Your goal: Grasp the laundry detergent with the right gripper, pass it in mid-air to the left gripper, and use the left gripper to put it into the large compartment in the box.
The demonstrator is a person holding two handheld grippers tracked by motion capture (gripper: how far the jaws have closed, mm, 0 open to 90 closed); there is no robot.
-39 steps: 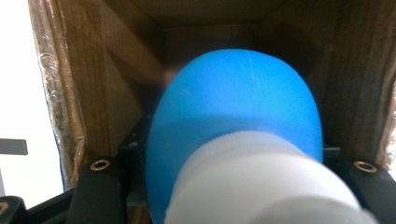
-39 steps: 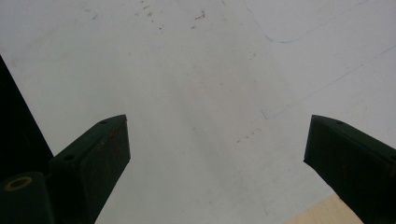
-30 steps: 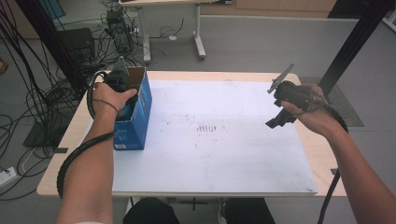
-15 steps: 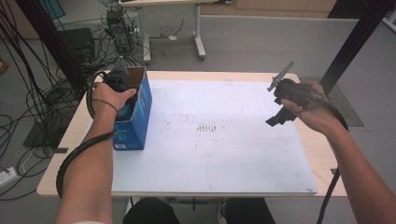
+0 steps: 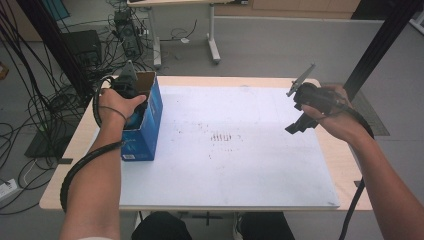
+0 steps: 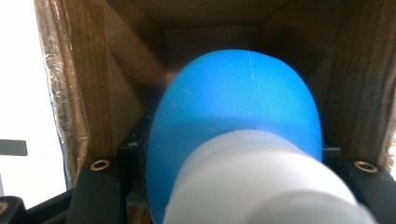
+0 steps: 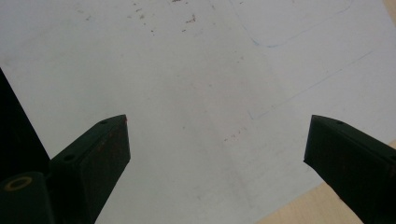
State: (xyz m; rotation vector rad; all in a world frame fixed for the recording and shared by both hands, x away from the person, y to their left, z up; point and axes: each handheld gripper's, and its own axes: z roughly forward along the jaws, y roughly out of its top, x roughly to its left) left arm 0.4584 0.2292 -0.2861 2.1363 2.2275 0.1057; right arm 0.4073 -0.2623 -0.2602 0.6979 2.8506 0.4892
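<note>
A blue cardboard box [image 5: 151, 131] stands open-topped at the left edge of the white sheet [image 5: 240, 170]. My left gripper [image 5: 132, 98] reaches down into it. In the left gripper view a blue bottle [image 6: 238, 107] with a white ribbed cap [image 6: 261, 182] sits between the two black jaws, with the box's brown inner walls [image 6: 359, 79] around it. My right gripper [image 7: 218, 128] hovers open over the sheet's right side with nothing between its fingers; in the high view this right gripper [image 5: 301, 120] is held above the table's right part.
The wooden table [image 5: 75, 150] is mostly covered by the white sheet, which carries faint brown marks [image 5: 220, 136] at its middle. Cables [image 5: 45, 115] and equipment lie on the floor to the left. Another table's legs [image 5: 212, 40] stand behind.
</note>
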